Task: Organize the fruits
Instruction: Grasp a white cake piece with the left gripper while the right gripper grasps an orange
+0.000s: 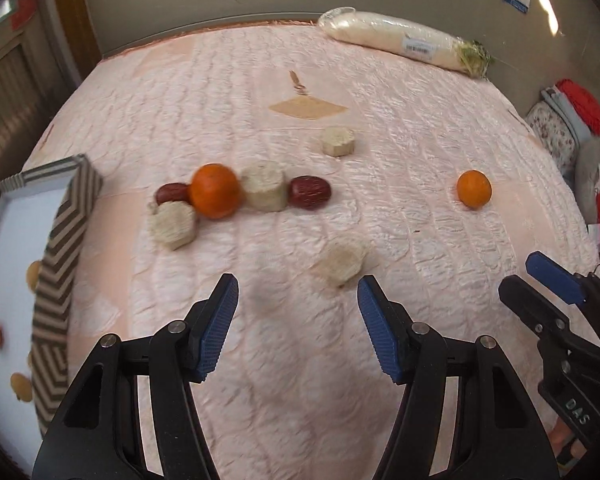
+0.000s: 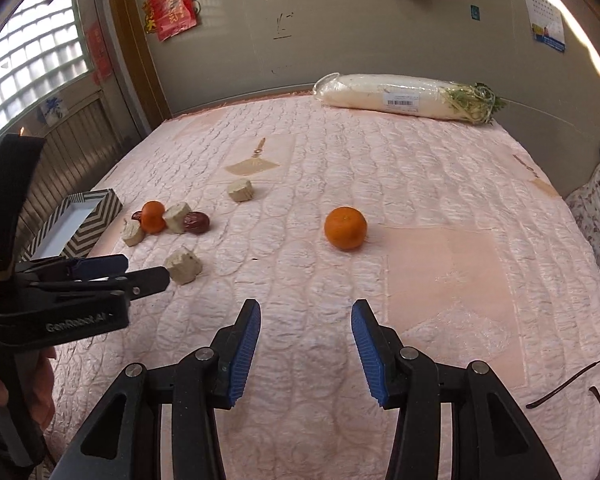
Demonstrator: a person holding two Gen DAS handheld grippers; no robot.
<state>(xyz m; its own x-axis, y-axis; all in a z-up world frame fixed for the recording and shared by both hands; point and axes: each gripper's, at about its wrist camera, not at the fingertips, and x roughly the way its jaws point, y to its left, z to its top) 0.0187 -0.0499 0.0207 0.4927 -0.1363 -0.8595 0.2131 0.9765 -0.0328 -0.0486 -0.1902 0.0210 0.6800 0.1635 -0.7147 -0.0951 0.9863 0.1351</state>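
Hovering empty, spread left gripper [image 1: 298, 292] and right gripper [image 2: 306, 320] over quilt [image 1: 380, 200]; next likely needing reaching for orange [image 2: 345, 227].

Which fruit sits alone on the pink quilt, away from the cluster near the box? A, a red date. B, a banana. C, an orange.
C: the lone orange sits by itself on the quilt, far from the cluster.
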